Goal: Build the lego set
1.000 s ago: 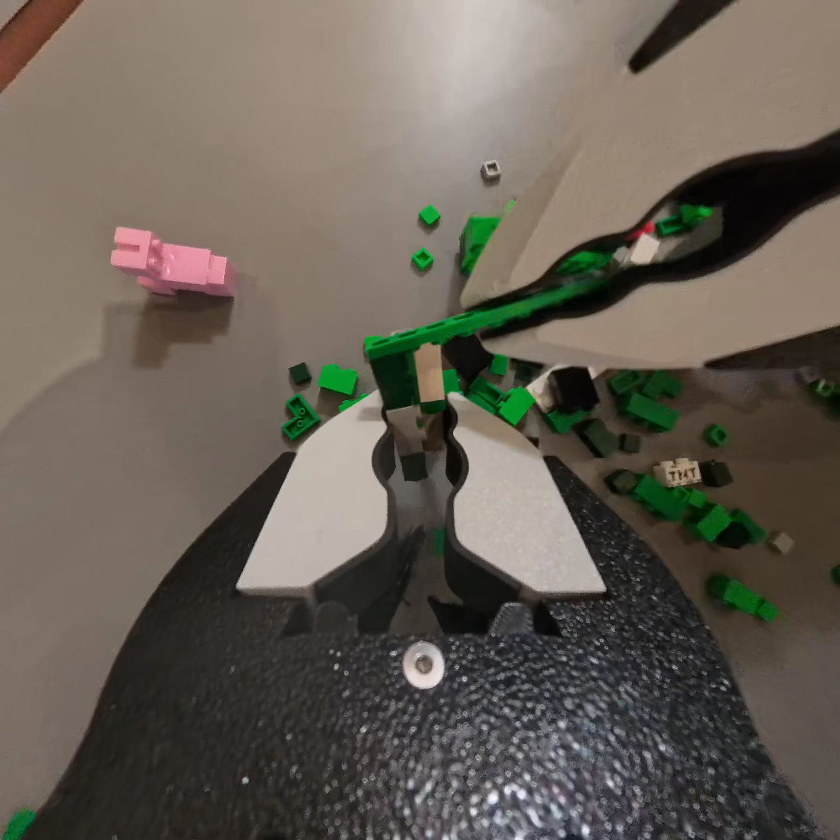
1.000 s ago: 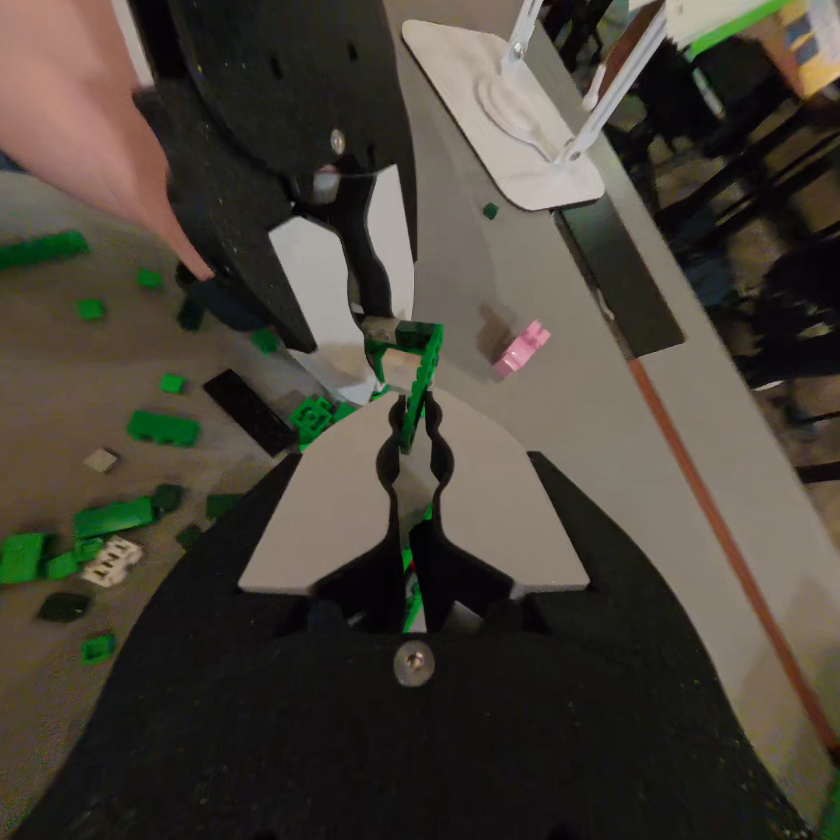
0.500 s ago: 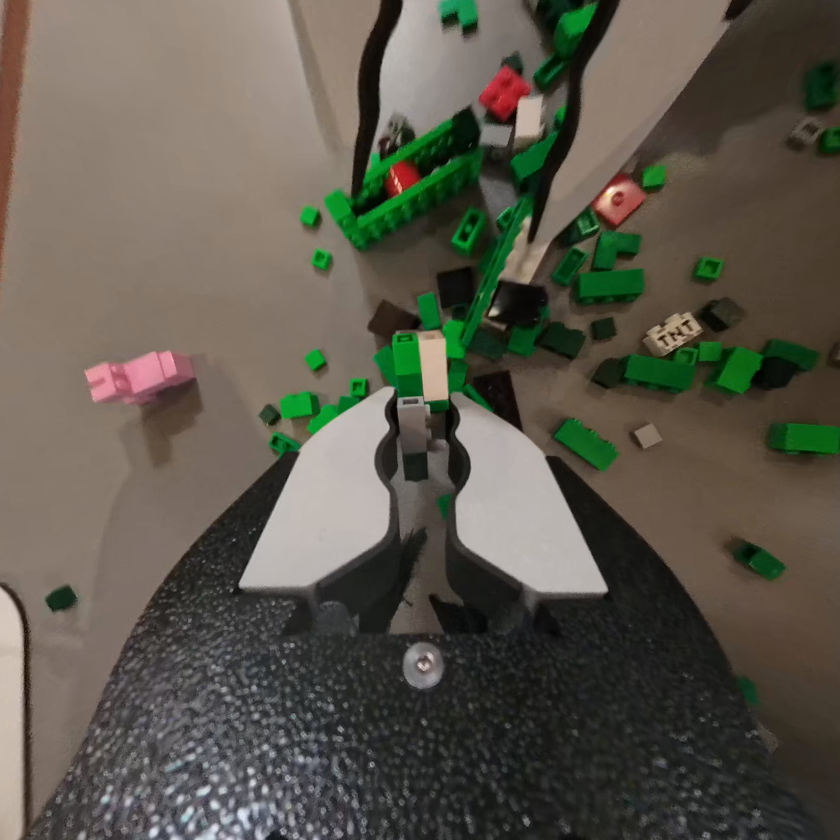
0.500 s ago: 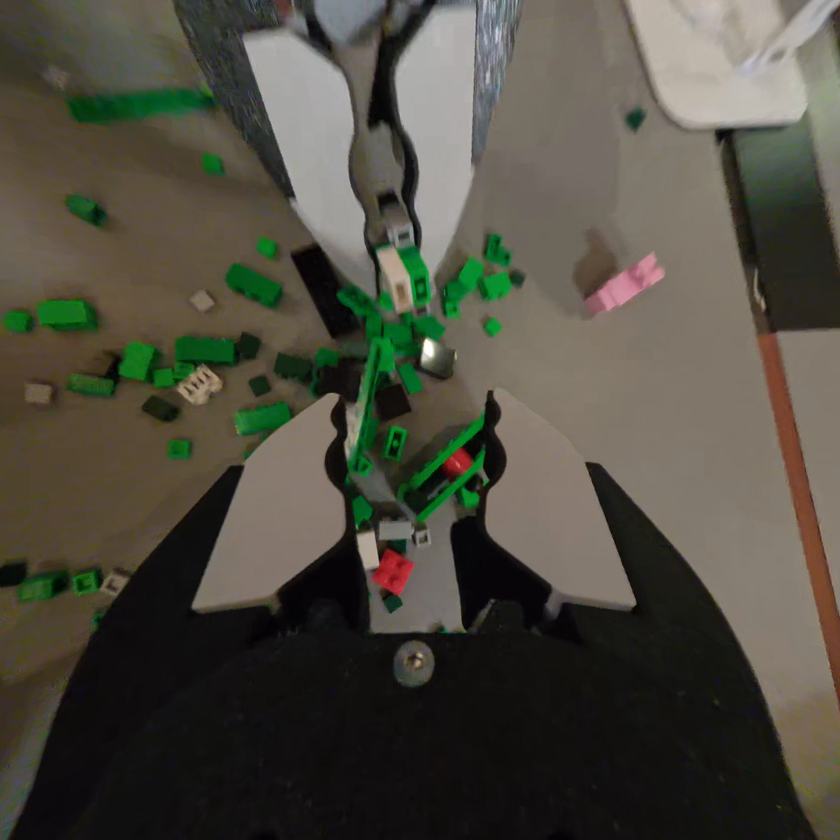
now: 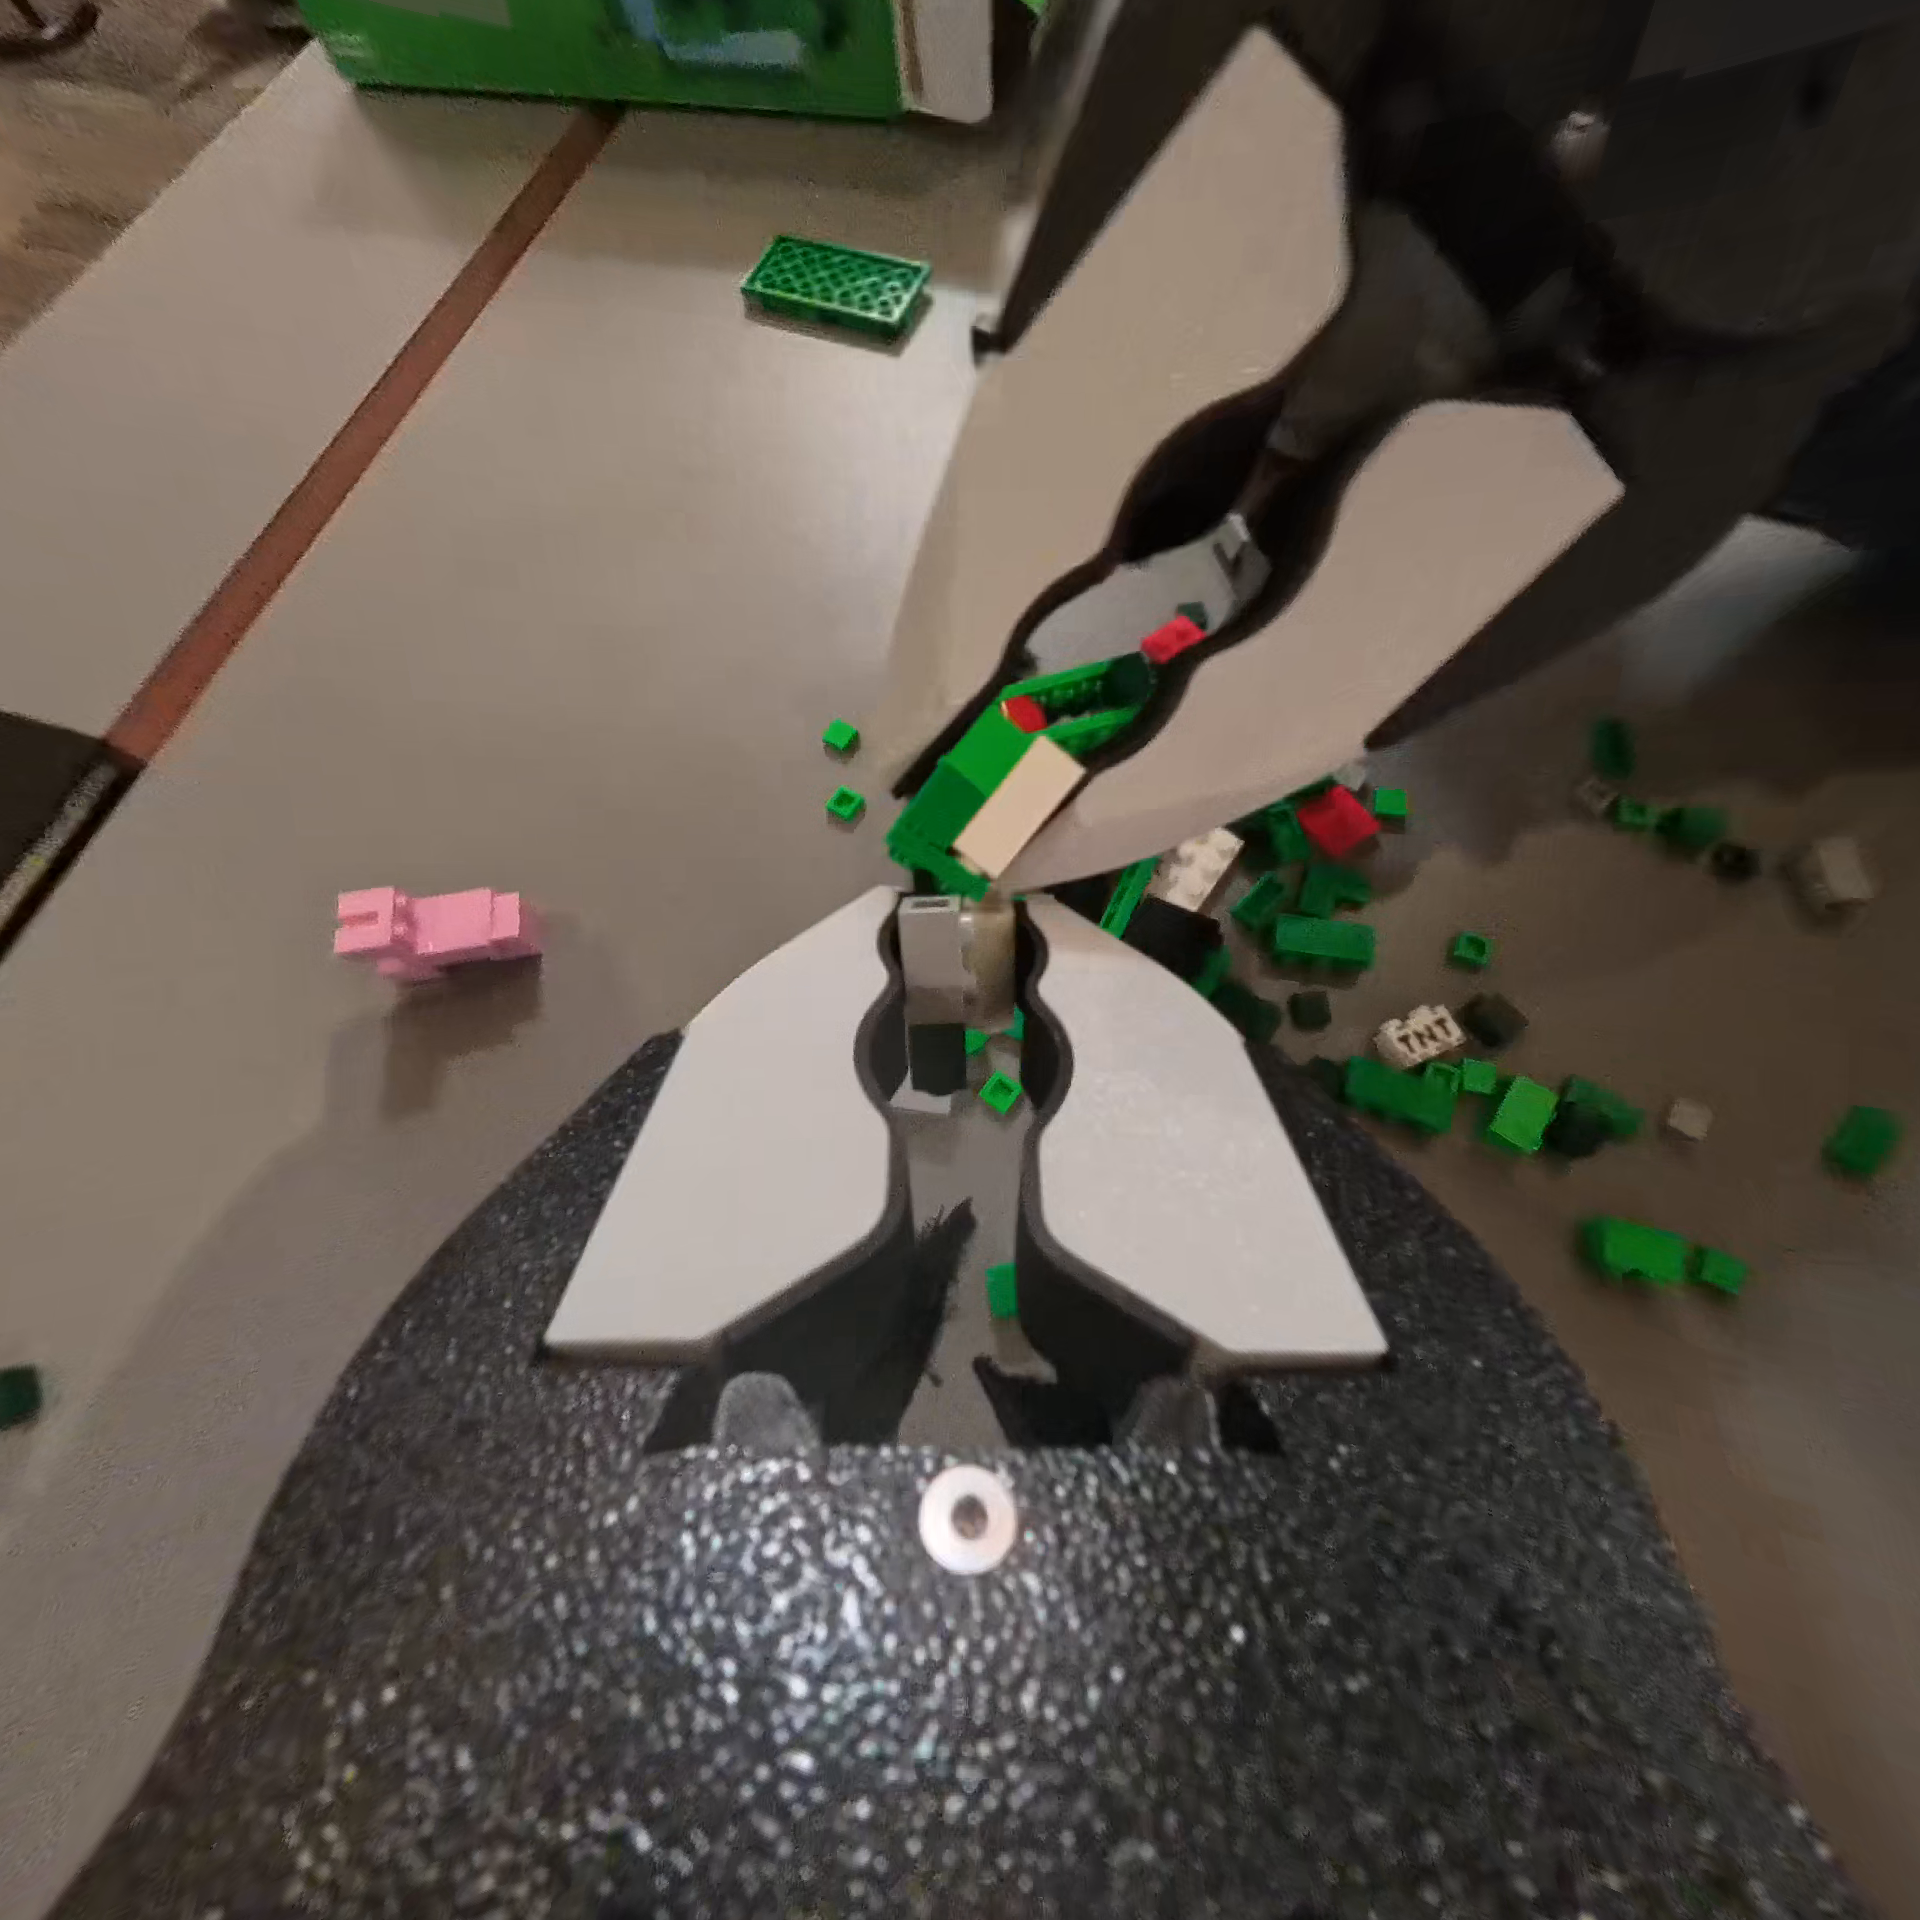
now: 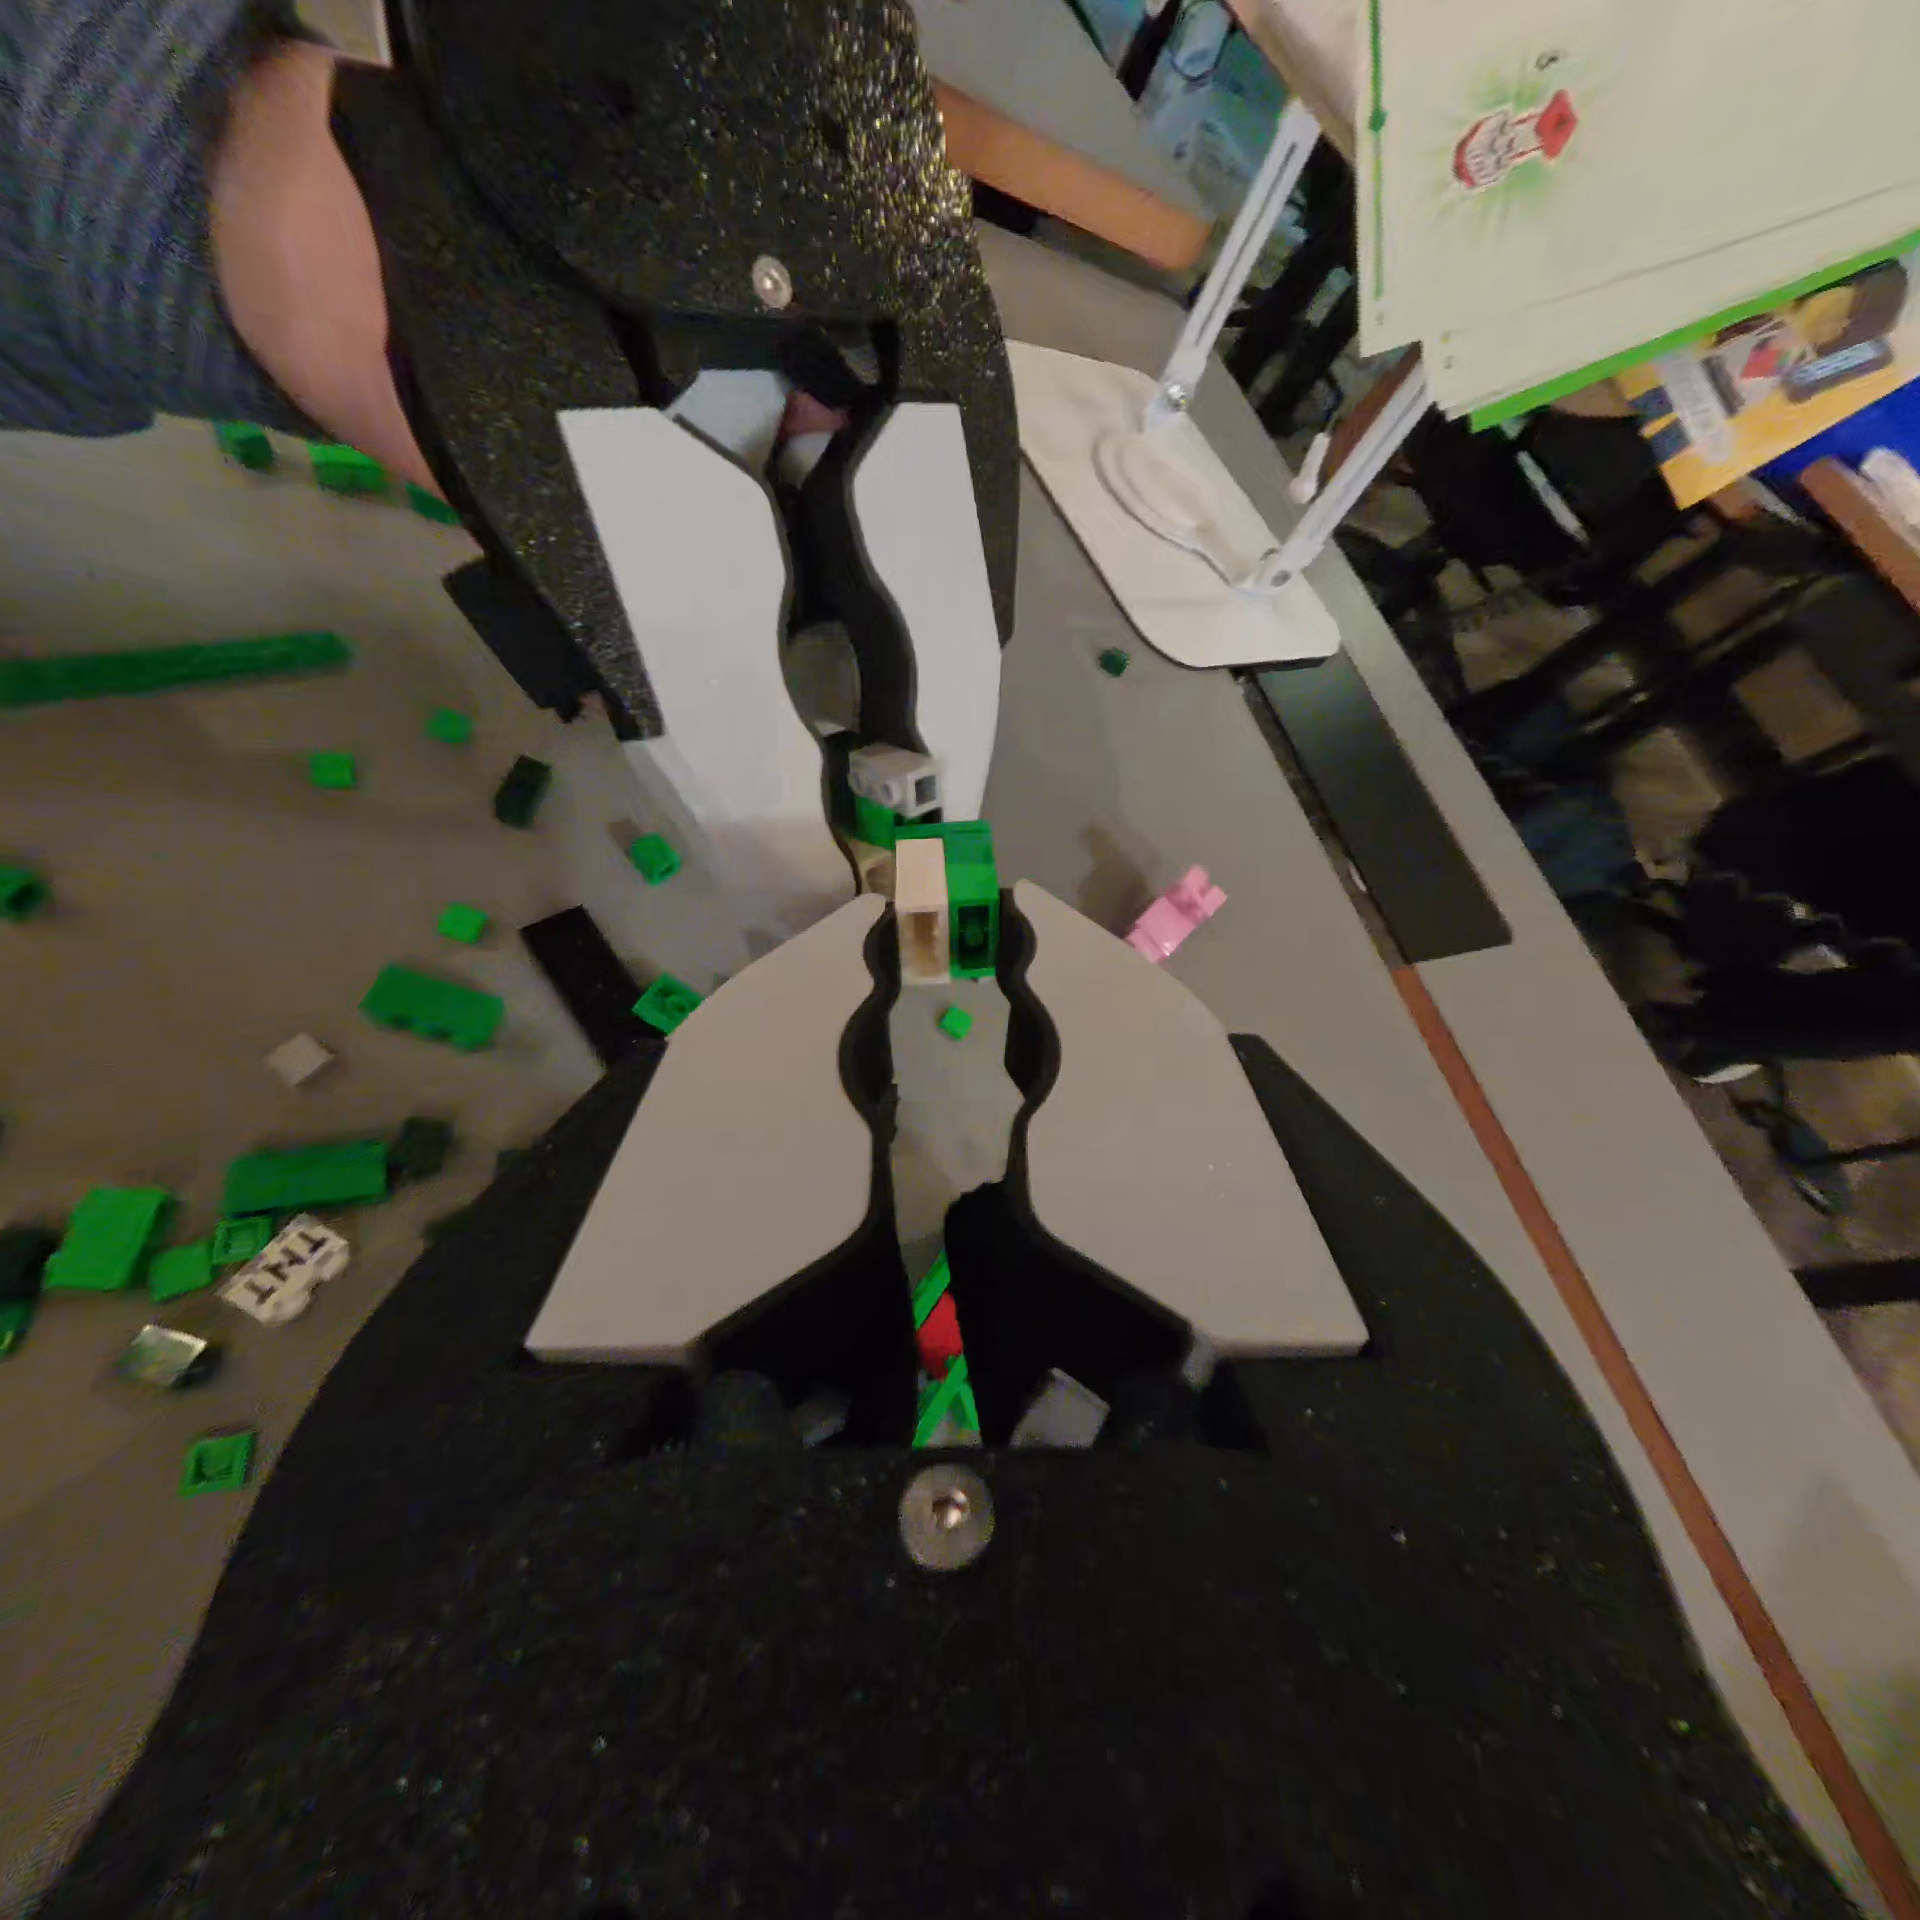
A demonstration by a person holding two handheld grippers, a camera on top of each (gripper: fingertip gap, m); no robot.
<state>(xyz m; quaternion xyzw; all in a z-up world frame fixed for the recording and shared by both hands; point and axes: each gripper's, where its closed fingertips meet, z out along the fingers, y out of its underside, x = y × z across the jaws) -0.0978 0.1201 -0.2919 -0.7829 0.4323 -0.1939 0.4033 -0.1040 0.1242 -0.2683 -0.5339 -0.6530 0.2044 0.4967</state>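
Left gripper [image 5: 961,914] pinches a small grey brick stack [image 5: 940,961] between its tips, dark piece hanging below it. Right gripper [image 6: 945,940] is clamped on a green-and-cream brick pair [image 6: 948,914]; the same pair [image 5: 997,805] shows at its tips in the left wrist view. Both held pieces meet tip to tip above the table [image 5: 582,582], touching or very nearly so. Step in hand, as I judge it: joining the two sub-assemblies in mid-air. Next move likely calls for squaring studs to sockets, then a firm straight push without either piece twisting in its grip. Alignment of studs cannot be made out. Around: a pink pig figure [image 5: 436,930] stands apart on bare table; a green plate [image 5: 836,286] lies farther off, near a green box [image 5: 623,47]; loose green bricks [image 5: 1434,1091] scatter to one side, a white printed block [image 5: 1421,1034] and a red brick [image 5: 1338,819] among them. White stand base [image 6: 1195,540] and propped instruction sheet [image 6: 1621,177] sit beyond. Nothing blocks the join itself; the grippers' own broad fingers hide most of the contact face.
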